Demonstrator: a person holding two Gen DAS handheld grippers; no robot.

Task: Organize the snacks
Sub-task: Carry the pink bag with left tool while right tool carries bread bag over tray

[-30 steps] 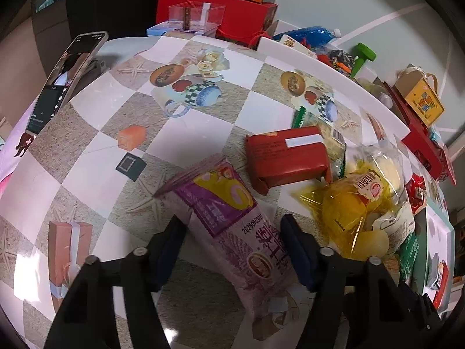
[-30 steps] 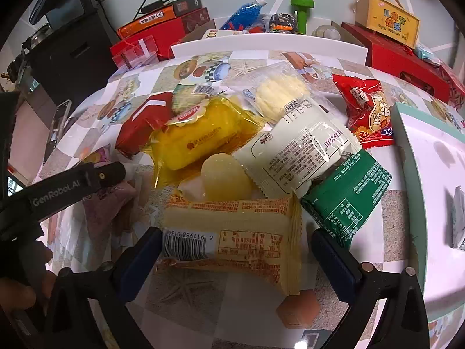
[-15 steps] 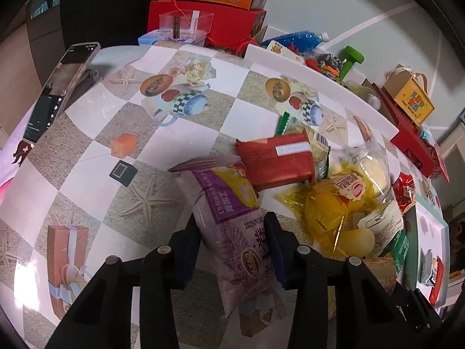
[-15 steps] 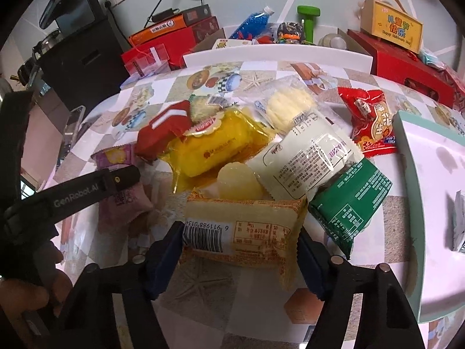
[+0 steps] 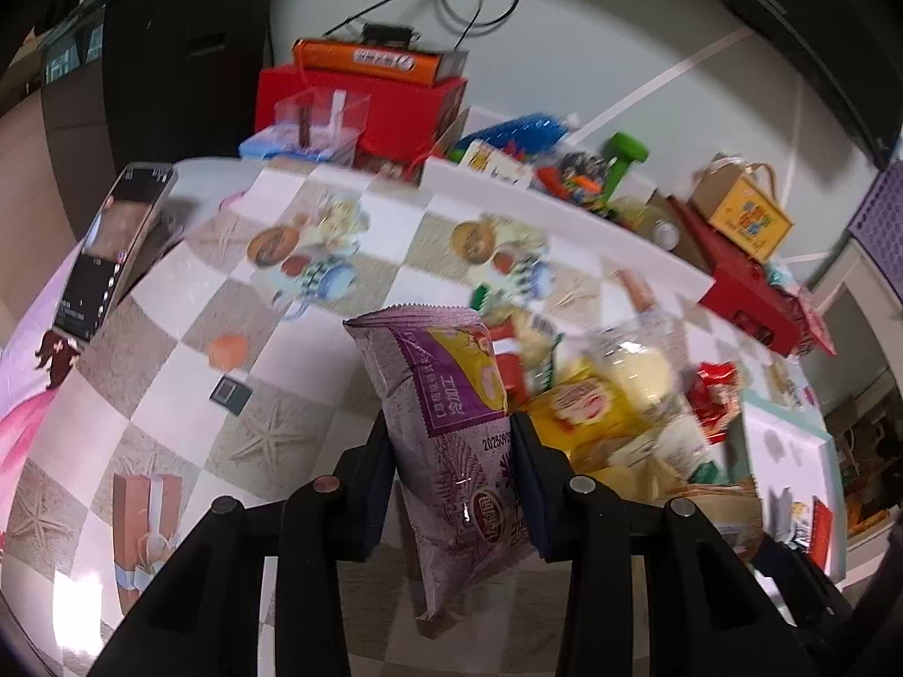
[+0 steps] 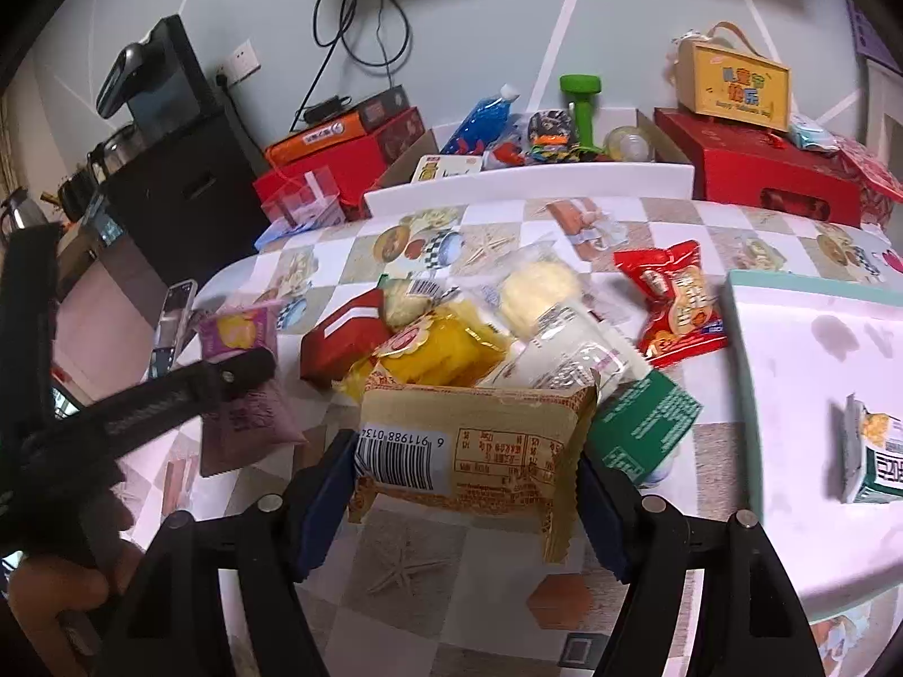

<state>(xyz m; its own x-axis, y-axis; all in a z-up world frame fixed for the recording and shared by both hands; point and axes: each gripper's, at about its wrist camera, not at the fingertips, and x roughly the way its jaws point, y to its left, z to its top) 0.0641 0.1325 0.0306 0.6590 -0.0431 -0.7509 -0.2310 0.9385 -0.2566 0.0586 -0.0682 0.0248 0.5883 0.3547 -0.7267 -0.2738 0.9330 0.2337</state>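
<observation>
My left gripper (image 5: pixel 451 451) is shut on a purple snack bag (image 5: pixel 451 417) and holds it above the checked table (image 5: pixel 169 372). The same bag shows in the right wrist view (image 6: pixel 242 389), with the left gripper's black arm across it. My right gripper (image 6: pixel 465 471) is shut on a tan barcode snack pack (image 6: pixel 468 445), lifted off the table. Behind it lies a pile: a yellow pack (image 6: pixel 446 350), a red box (image 6: pixel 344 341), a white pack (image 6: pixel 570 361), a green pack (image 6: pixel 643 423) and a red pack (image 6: pixel 677 304).
A white tray with a teal rim (image 6: pixel 733 338) stands at the right and holds a green-and-white packet (image 6: pixel 875 457). A phone (image 5: pixel 113 248) leans at the left edge. Red boxes (image 6: pixel 779 180) and a yellow gift box (image 6: pixel 733 84) crowd the far side.
Both grippers closed on their packs and lifted them. The purple bag rose off the table in the left gripper; the tan pack rose in the right gripper.
</observation>
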